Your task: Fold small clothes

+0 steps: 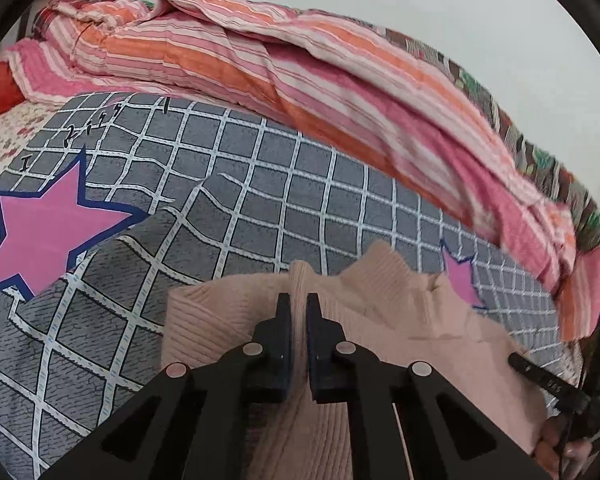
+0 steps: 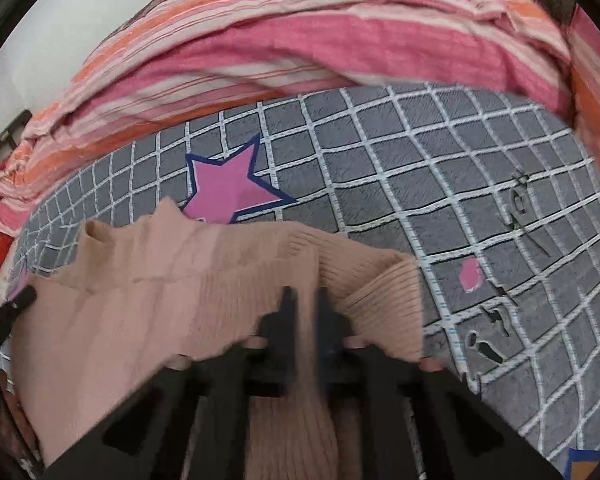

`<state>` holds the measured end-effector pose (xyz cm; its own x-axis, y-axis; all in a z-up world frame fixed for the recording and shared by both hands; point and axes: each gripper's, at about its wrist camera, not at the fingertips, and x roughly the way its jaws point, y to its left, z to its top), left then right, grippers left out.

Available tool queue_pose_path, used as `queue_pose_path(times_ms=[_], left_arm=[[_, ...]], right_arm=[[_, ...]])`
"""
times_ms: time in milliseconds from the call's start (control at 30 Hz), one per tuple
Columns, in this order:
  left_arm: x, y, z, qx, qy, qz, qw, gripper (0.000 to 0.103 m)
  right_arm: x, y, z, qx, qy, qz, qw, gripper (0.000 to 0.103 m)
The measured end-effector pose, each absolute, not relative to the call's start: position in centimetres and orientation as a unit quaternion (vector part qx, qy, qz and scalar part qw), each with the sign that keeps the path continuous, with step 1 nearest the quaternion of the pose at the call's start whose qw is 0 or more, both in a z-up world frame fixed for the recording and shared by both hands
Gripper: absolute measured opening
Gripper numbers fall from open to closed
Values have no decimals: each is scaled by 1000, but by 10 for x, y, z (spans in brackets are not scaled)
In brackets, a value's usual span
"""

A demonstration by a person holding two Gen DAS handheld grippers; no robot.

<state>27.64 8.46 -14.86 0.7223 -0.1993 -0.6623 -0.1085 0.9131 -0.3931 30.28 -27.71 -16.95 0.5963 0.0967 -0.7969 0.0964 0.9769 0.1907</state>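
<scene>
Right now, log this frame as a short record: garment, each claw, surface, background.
garment: pink ribbed knit sweater, bunched up and held over the bed
left claw: shut on a fold of the sweater
right claw: shut on the sweater; this view is motion-blurred
surface: grey checked bedsheet with a pink star
background: pink and orange striped quilt heaped along the far side of the bed
fold state: no neat fold visible yet
</scene>
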Motion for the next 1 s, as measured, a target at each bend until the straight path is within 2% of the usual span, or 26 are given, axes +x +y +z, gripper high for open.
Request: queue_pose_path(times_ms=[200,467,533,567,667,733,800,833,1000], left_arm=[[280,88,-143,-221,358,-33,907,7],[292,89,-163,-220,403,-8,888,8],[293,89,-165,-220,413,-14,884,10],[292,89,-165,-220,414,-17,883,14],[286,87,-161,-217,408,-24,887,30],[280,84,-155,-209,398,-26,893,40],[273,79,-149,-197,382,-26,902,53],[272,80,-146,-194,379,-25,905,56],[258,77,-136,-160,361,-11,919,58]], right_arm=[[295,-277,-147,130,394,16,910,5],[313,-279,-176,138,443,-20,886,6],[311,-281,-172,144,438,-24,887,10],[308,-280,-169,142,435,-28,889,13],[298,-268,-154,112,422,-38,899,14],[288,-256,-143,96,406,-24,909,21],[277,-241,-133,88,391,6,916,50],[271,-232,-130,88,386,26,918,53],[254,-185,-129,77,392,103,911,53]])
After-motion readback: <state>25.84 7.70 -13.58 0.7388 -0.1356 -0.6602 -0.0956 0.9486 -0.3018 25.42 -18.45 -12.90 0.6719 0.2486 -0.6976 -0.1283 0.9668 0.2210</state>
